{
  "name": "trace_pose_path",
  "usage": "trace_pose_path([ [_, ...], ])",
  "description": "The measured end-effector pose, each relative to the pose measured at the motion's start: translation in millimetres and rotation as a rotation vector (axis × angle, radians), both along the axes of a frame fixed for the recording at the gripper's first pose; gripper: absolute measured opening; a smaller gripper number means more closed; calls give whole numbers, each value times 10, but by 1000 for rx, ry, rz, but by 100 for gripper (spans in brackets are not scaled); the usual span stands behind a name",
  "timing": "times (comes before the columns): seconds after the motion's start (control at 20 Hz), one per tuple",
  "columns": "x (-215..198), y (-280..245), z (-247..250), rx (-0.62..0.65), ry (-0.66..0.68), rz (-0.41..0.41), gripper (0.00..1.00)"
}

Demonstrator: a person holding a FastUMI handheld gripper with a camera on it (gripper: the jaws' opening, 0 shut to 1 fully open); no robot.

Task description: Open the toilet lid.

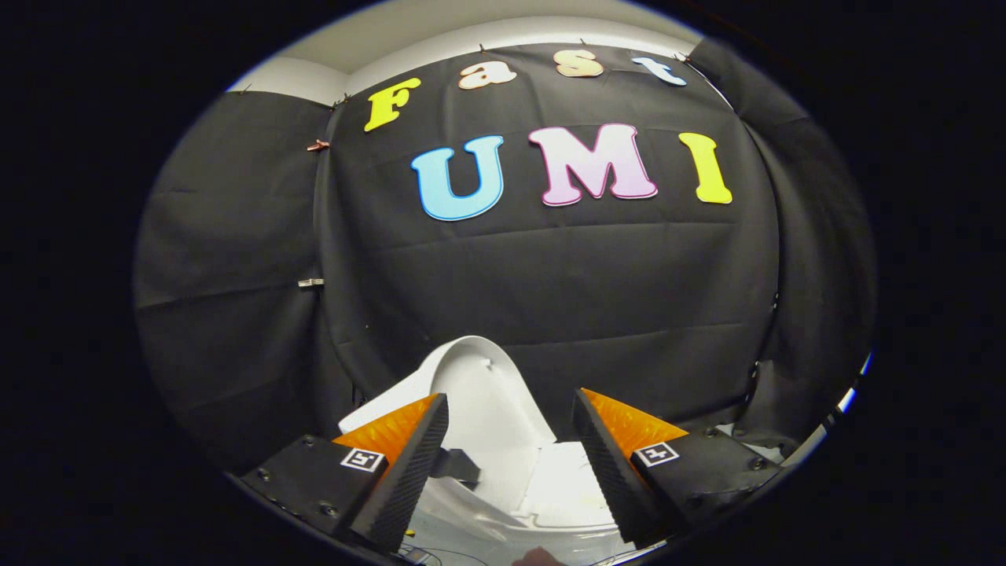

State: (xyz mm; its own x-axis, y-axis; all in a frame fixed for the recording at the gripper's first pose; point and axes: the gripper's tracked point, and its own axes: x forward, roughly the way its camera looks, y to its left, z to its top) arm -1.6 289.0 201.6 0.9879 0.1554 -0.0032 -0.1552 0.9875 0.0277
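The white toilet lid [479, 389] stands raised, tilted back toward the black cloth wall, just ahead of my fingers and nearer the left one. Below it, between the fingers, I see the white toilet body and seat [562, 491]. My gripper [511, 420] is open, its two fingers spread wide on either side of the lid's lower part, with neither finger pressing on it. A small dark piece [456, 465] sits beside the left finger, near the lid's base.
Black cloth walls close the booth behind and on both sides of the toilet. A pale ceiling strip runs above the cloth. Something rounded and reddish [538, 556] peeks in below the toilet, too small to identify.
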Motion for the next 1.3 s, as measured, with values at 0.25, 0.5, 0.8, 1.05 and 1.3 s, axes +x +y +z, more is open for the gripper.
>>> trace_pose_path([
  [0.25, 98, -846, -168, -59, -40, -66, 99],
  [0.5, 54, -1374, -180, -75, -116, -94, 99],
  [0.8, -37, -1745, -242, -84, -154, -138, 99],
  [1.05, -95, -1846, -278, -50, -150, -143, 99],
  [1.3, -148, -1867, -323, -39, -126, -136, 99],
])
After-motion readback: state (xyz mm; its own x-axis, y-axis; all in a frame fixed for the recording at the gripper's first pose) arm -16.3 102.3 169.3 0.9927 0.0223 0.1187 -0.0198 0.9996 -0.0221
